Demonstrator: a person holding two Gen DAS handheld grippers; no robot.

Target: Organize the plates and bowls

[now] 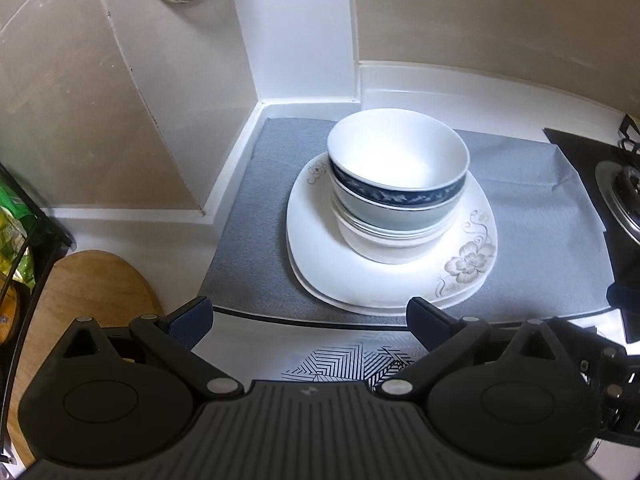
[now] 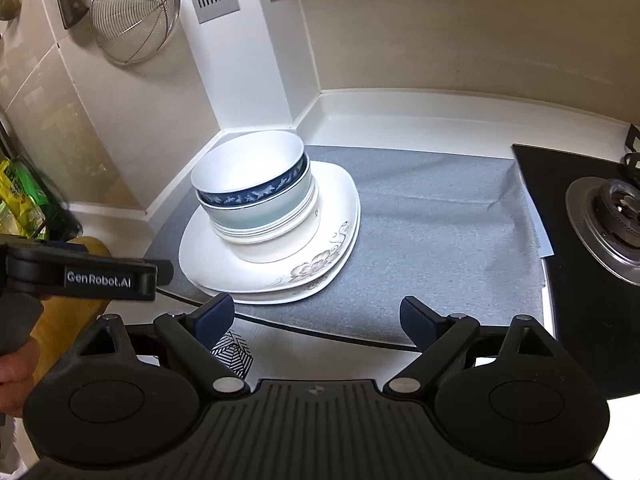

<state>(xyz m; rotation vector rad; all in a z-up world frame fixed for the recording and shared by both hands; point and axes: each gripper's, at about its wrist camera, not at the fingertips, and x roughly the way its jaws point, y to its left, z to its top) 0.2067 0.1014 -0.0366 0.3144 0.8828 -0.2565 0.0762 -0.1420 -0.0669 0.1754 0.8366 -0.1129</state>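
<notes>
Bowls (image 1: 398,184), nested with a blue-banded one on top, stand on stacked white plates (image 1: 384,276) with a flower print, at mid-frame on a grey mat (image 1: 248,240) on the counter (image 1: 500,96). Below them, the left gripper (image 1: 310,320) has its jaws wide apart and empty. At right, the right gripper (image 2: 316,318) likewise gapes, holding nothing, beside a stove burner (image 2: 618,216).

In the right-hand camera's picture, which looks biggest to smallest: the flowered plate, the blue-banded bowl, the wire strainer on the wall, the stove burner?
1. Flowered plate
2. Blue-banded bowl
3. Wire strainer and stove burner: they look alike, and the burner is cut off at the edge, so I won't rank them.
</notes>
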